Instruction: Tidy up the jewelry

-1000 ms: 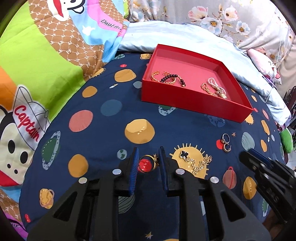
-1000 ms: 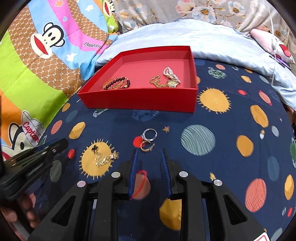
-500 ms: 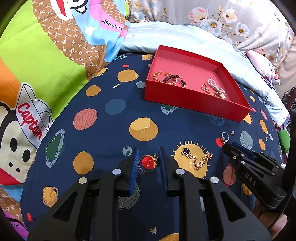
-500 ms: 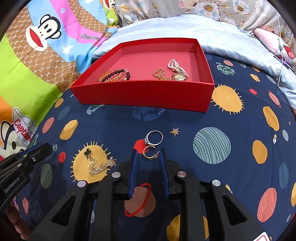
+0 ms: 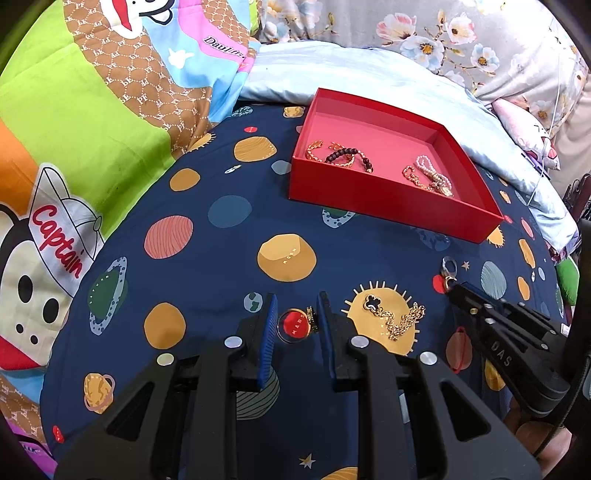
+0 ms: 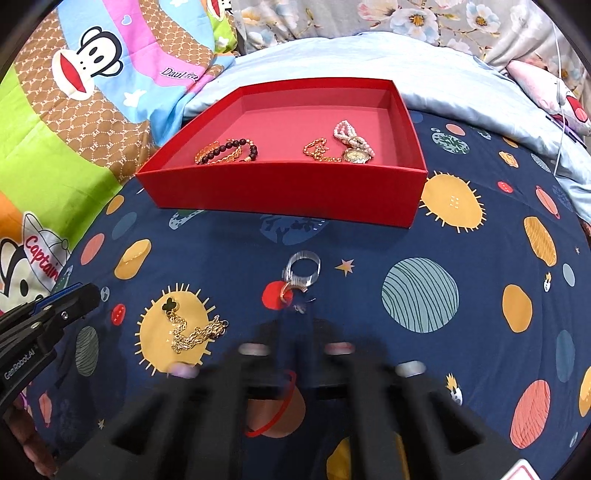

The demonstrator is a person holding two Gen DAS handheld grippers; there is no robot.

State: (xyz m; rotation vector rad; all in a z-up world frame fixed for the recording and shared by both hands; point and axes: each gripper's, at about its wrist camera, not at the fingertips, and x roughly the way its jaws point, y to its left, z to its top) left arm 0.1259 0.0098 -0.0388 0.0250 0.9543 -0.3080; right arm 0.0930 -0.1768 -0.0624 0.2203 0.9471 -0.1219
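Where "MARS" reads, a gold ring point(image 5: 295, 326) sits between left hand-held gripper point(image 5: 294, 318) fingers.

Red tray point(image 6: 280, 192) sitting on bedspread, holding bracelets point(image 6: 227, 151); gold chain point(image 6: 195, 332), two rings point(image 6: 301, 275), gold ring point(image 5: 295, 325) lying outside.

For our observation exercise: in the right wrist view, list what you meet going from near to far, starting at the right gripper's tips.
right gripper → gold ring → silver ring → red box near wall → watch inside it → pale blue bedding → floral fabric
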